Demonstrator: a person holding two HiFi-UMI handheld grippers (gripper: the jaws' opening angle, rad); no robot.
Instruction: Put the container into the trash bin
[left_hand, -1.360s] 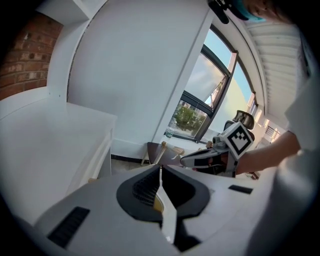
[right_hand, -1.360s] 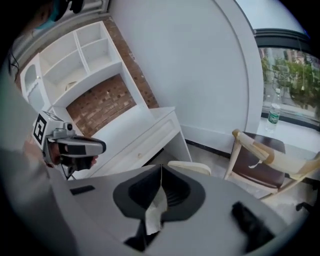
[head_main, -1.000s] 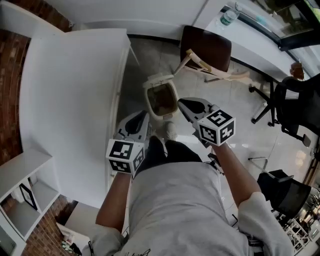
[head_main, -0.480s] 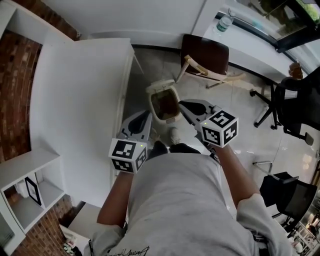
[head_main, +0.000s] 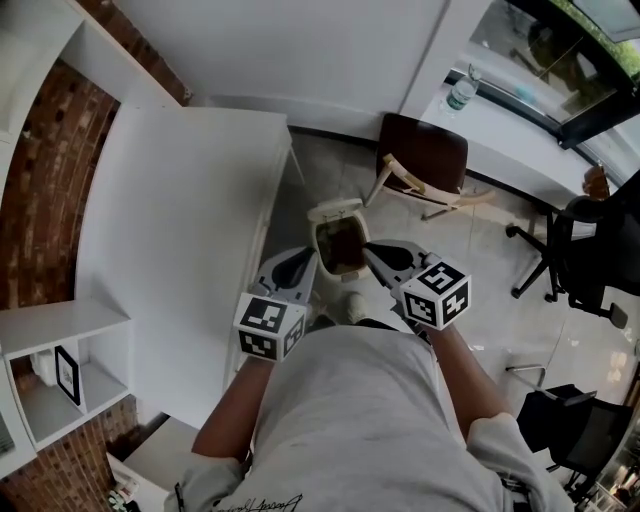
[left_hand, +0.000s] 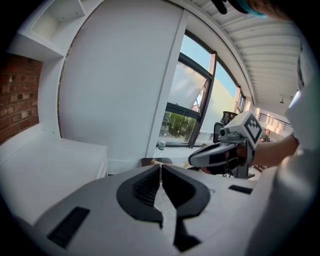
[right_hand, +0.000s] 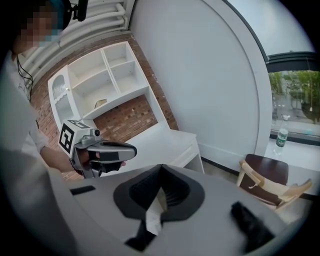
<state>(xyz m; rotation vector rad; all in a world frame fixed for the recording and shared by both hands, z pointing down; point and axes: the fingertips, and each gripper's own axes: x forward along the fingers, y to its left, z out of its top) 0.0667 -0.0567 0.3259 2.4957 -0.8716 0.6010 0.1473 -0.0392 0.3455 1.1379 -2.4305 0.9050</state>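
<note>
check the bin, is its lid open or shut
Open. In the head view the lid stands flipped back, and the bin shows its dark inside.

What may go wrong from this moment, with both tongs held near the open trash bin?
1. Both the left tongs and the right tongs are shut and empty, and no container shows; what lies in the trash bin cannot be told, so the drop is unconfirmed.
2. The bin stands close to the person's shoe; a step might tip it.
</note>
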